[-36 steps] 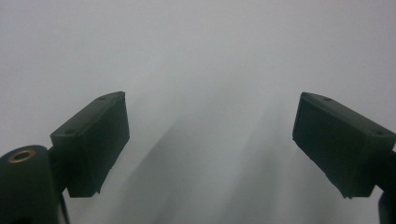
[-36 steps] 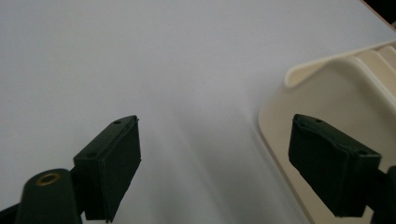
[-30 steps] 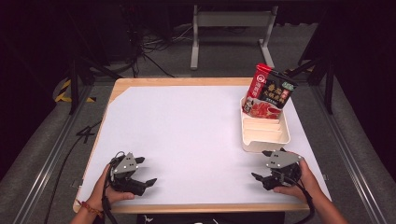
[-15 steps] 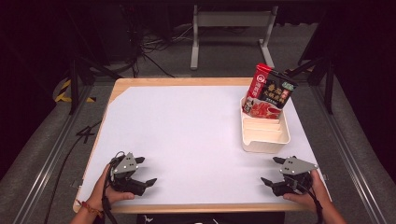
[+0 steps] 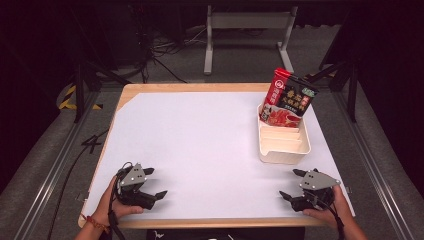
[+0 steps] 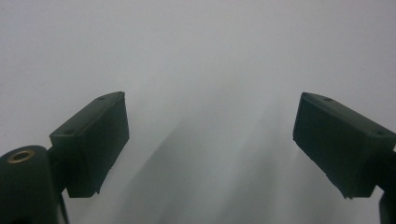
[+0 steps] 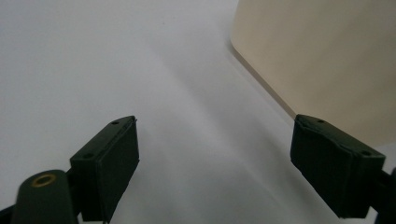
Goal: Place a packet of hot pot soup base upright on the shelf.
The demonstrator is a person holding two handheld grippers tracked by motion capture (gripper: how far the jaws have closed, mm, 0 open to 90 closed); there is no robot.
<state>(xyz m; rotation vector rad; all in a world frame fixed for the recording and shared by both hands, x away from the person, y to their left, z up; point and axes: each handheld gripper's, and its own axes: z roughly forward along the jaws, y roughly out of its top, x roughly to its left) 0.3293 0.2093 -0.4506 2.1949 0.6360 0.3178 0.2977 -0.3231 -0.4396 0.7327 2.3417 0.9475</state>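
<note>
The left gripper [image 5: 155, 184] is being held at the near left corner of the table [image 5: 200, 145], its jaws spread wide and gripping nothing; against the frame a second ago it is shown in the same place and pose. In the left gripper view, bare white table surface is being framed between the parted jaws.

The right gripper [image 5: 290, 185] is being held at the near right edge, jaws likewise released and empty. Compared with a second ago, it is seen drawn back toward the person and slightly to the right, farther from the cream tray [image 5: 282, 150]; since half a second ago, little change is to be noted. In the right gripper view, the tray's outer wall [image 7: 317, 60] is being shown just beyond the right jaw, not touched.

The tray is being kept at the right side of the table, with a red food packet [image 5: 287, 100] standing tilted in its far compartment, both unmoved.
</note>
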